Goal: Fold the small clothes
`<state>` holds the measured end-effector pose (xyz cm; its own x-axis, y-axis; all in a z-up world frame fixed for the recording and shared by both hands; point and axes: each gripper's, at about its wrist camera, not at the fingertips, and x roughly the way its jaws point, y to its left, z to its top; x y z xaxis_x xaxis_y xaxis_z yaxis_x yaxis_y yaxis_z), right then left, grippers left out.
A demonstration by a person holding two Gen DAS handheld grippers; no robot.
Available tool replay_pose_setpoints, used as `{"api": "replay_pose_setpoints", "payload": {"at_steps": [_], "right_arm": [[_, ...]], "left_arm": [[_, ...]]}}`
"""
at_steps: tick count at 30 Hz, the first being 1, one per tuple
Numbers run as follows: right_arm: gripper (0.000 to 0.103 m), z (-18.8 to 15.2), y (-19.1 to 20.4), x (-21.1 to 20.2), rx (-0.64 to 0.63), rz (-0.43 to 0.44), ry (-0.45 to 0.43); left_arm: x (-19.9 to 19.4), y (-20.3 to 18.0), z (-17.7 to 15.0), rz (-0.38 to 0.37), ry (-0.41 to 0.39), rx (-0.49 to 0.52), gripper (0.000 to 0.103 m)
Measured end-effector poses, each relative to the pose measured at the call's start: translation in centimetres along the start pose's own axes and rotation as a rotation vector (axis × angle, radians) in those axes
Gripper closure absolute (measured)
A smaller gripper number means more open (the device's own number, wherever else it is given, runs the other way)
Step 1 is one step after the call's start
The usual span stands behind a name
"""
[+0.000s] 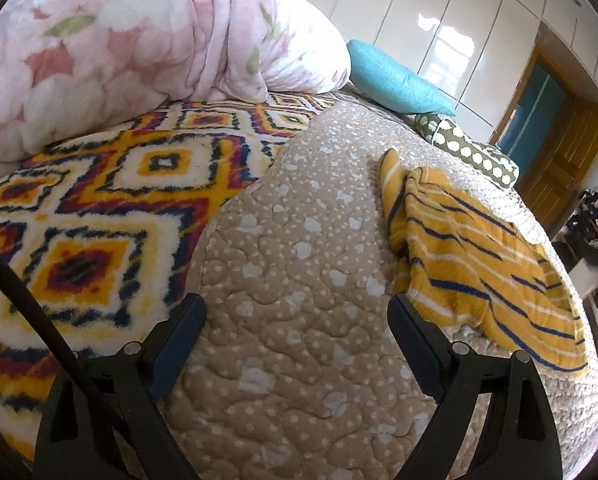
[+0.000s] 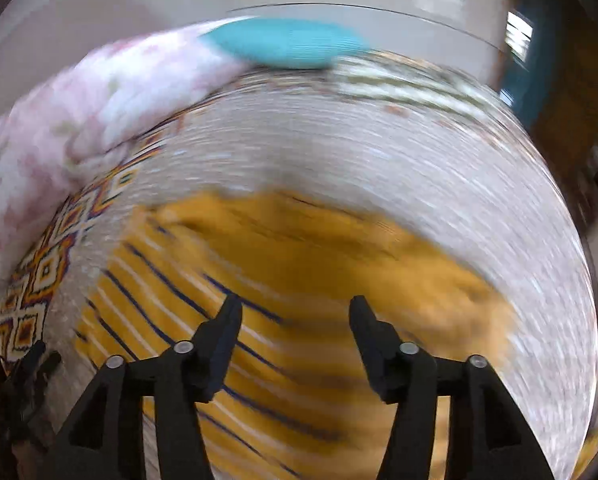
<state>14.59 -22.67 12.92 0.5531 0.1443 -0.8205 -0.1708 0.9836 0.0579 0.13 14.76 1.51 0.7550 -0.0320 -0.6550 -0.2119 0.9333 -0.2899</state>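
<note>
A small yellow garment with navy and white stripes [image 1: 475, 256] lies crumpled on the beige quilted bedspread [image 1: 299, 240], to the right of my left gripper [image 1: 297, 310]. The left gripper is open and empty, low over the quilt, its right finger close to the garment's near edge. In the right wrist view, which is motion-blurred, the same garment [image 2: 283, 272] fills the middle under my right gripper [image 2: 295, 312], which is open and holds nothing.
A pink floral blanket [image 1: 119, 48] is heaped at the back left on a patterned fleece blanket [image 1: 99, 200]. A teal cushion [image 1: 391, 78] and a dotted pillow [image 1: 471, 152] lie at the far end. A wooden door [image 1: 559, 148] stands right.
</note>
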Motion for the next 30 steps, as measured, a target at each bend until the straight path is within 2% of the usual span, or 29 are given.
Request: {"api": "replay_pose_setpoints", "payload": {"at_steps": [1, 4, 7, 9, 13, 15, 17, 18, 19, 20, 22, 24, 27, 30], "right_arm": [[0.038, -2.0, -3.6, -1.5, 0.064, -0.022, -0.001], [0.035, -6.6, -10.0, -3.7, 0.156, -0.053, 0.016], [0.035, -10.9, -13.9, -4.5, 0.238, -0.014, 0.031], [0.035, -13.0, -15.2, -3.9, 0.296, 0.046, 0.028], [0.033, -15.1, -15.5, -0.8, 0.394, 0.199, 0.028], [0.026, -15.2, -14.9, -0.4, 0.406, 0.211, -0.048], [0.027, -15.0, -14.5, -0.1, 0.421, 0.266, -0.086], [0.033, -14.9, -14.4, 0.1, 0.429, 0.295, -0.098], [0.049, -14.8, -14.2, 0.2, 0.437, 0.323, -0.105], [0.057, -14.8, -14.1, 0.4, 0.437, 0.328, -0.102], [0.093, -14.8, -14.6, 0.3, 0.441, 0.332, -0.112], [0.095, -15.2, -16.0, -0.8, 0.482, 0.344, -0.152], [0.097, -16.4, -18.7, -3.2, 0.545, 0.298, -0.237], [0.096, -17.2, -19.4, -2.6, 0.557, 0.311, -0.205]], "left_arm": [[0.0, -0.1, -0.1, 0.006, 0.0, 0.005, 0.011], [0.0, -0.4, -0.3, 0.027, -0.004, 0.014, 0.011], [0.1, -0.9, -0.4, 0.056, -0.005, 0.031, 0.011], [0.2, -1.2, -0.4, 0.075, -0.003, 0.045, 0.011], [0.6, -1.8, -0.4, 0.115, 0.009, 0.082, 0.011], [0.8, -2.0, -0.5, 0.13, 0.017, 0.095, 0.011], [1.0, -2.2, -0.4, 0.142, 0.025, 0.103, 0.011], [1.0, -2.2, -0.4, 0.149, 0.029, 0.109, 0.011], [1.1, -2.4, -0.4, 0.161, 0.034, 0.117, 0.011], [1.1, -2.5, -0.4, 0.168, 0.036, 0.121, 0.011], [1.2, -2.7, -0.5, 0.188, 0.042, 0.136, 0.011], [1.3, -2.9, -0.5, 0.204, 0.05, 0.151, 0.011], [1.4, -3.0, -0.5, 0.212, 0.054, 0.159, 0.011], [1.4, -3.0, -0.5, 0.212, 0.055, 0.16, 0.011]]}}
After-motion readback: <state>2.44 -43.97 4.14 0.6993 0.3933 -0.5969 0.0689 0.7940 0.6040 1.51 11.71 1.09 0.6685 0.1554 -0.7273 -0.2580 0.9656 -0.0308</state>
